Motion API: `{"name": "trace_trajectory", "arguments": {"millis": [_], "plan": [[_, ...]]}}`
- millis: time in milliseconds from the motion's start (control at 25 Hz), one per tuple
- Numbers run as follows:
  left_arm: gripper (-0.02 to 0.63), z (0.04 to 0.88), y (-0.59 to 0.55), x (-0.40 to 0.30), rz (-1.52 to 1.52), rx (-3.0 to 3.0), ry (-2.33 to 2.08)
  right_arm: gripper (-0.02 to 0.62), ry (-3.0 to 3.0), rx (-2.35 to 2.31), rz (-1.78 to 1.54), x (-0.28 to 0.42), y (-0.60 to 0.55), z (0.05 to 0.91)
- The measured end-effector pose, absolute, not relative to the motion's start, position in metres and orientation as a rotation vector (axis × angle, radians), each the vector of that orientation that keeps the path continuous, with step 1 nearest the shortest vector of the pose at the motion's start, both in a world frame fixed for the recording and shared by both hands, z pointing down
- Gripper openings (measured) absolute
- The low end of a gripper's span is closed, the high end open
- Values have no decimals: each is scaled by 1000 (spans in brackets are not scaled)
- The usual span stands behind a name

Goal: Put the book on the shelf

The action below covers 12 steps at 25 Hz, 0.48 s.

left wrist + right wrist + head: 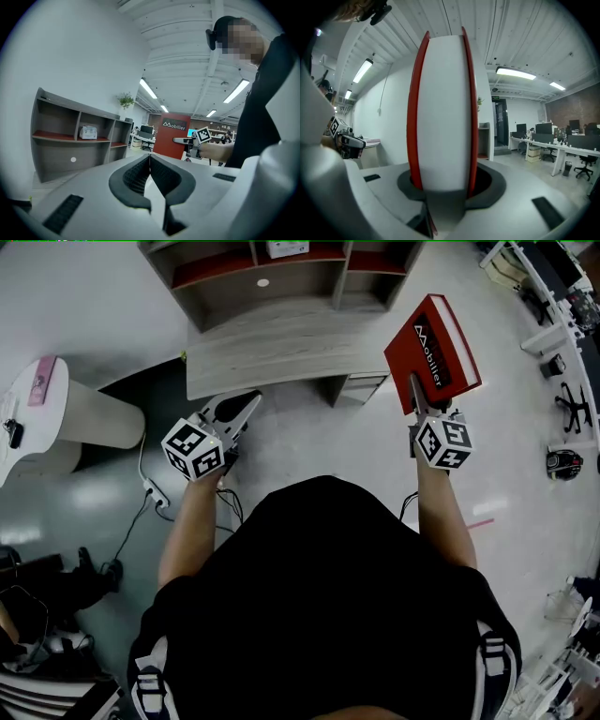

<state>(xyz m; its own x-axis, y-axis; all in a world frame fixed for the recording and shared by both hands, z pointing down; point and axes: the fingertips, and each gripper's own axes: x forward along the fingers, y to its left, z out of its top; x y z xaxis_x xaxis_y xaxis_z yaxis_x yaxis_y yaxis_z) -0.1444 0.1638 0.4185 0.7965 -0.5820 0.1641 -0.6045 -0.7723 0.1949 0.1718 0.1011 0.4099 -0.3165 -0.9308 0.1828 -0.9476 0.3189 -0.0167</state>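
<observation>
The right gripper (pixel 429 413) is clamped on the lower edge of the red book (pixel 436 343). The book stands upright in the air, cover towards the head camera. In the right gripper view the white page block sits between the jaws with a red cover on each side. The left gripper (pixel 246 409) is closed on nothing, its pads meeting.

The book is well apart from the shelf (pixel 225 268), off to its right and above the floor (pixel 309 442). So the job now, I'd say, is the approach:
- Get closer and square the book to an open bay.
- Keep it vertical.
- Pick a bay other than the one with the small white box (pixel 88 132).
- Land the bottom edge on the red board first, lean the book against a divider, and only then ease the jaws.

The grip is low on a tall book, so a quick swing could let it tip. The free left gripper could steady it.

The shelf is a grey unit with red boards behind a pale wood desk (pixel 281 357), and a plant (pixel 125 99) sits on top. A round white table (pixel 37 418) stands to the left. The floor is glossy and pale. Beyond is an open office with strip lights, desks, monitors and chairs.
</observation>
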Motion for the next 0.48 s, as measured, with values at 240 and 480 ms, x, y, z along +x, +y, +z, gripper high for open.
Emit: {"name": "trace_trajectory", "arguments": {"millis": [240, 480], "plan": [[20, 414, 170, -160, 134, 2752, -915, 170, -2452, 1768, 176, 162, 110, 399], [20, 421, 175, -198, 133, 2750, -899, 172, -2434, 1782, 159, 128, 116, 399]]}}
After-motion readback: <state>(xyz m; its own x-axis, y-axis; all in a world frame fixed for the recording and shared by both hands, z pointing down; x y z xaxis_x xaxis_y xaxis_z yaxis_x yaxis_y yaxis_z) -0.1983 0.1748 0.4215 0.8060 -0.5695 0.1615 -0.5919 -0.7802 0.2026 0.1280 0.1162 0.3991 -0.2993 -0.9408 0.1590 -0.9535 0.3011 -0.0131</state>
